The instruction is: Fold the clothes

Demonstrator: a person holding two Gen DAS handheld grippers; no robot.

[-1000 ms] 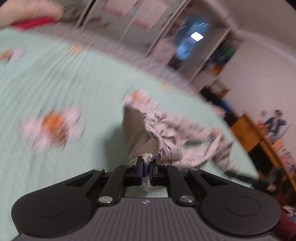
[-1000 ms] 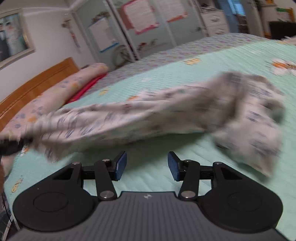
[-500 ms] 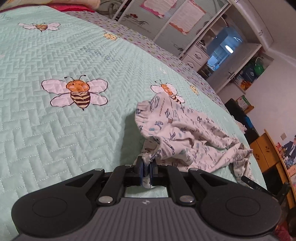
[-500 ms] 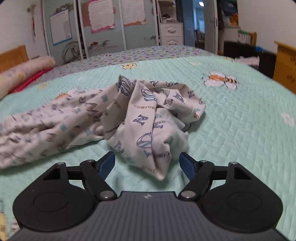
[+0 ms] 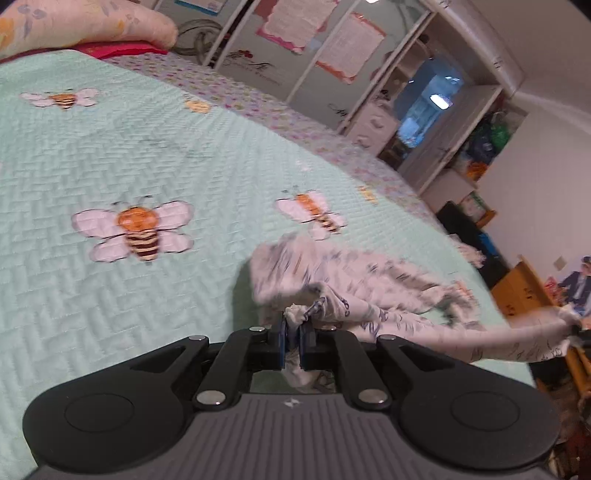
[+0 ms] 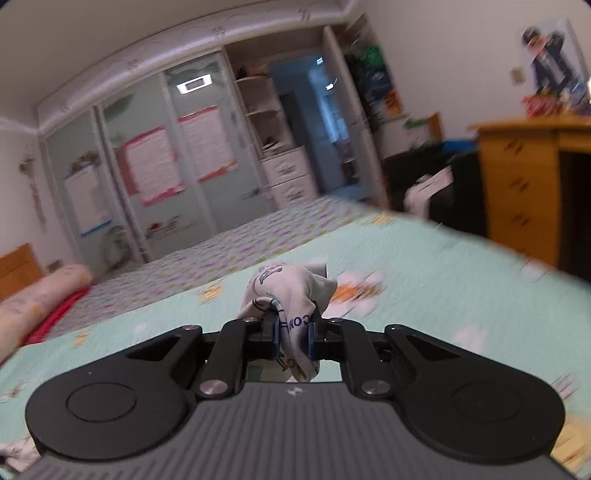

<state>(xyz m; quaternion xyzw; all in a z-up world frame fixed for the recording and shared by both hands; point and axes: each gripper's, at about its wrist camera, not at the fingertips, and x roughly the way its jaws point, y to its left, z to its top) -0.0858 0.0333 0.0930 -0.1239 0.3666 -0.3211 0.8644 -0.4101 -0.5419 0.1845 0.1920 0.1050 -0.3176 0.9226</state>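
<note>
A white garment with blue lettering [image 5: 354, 284] lies crumpled on the mint-green bee-print bedspread [image 5: 110, 166]. My left gripper [image 5: 291, 334] is shut on one bunched edge of it. The cloth stretches right in a taut strip [image 5: 509, 338] toward the far right edge of the left wrist view. My right gripper [image 6: 293, 338] is shut on another bunch of the same garment [image 6: 288, 291], lifted above the bed. The cloth between the two grippers hangs off the bedspread.
A rolled floral quilt and red pillow [image 5: 85, 29] lie at the head of the bed. Wardrobe doors [image 6: 166, 173] and shelves stand beyond the bed. An orange wooden dresser [image 6: 524, 192] stands at the right, past the bed's edge.
My right gripper, open around the crumpled heap half a second ago, has shut on the garment and lifted it. The cloth is now pulled out between both grippers. My left gripper kept its hold.
</note>
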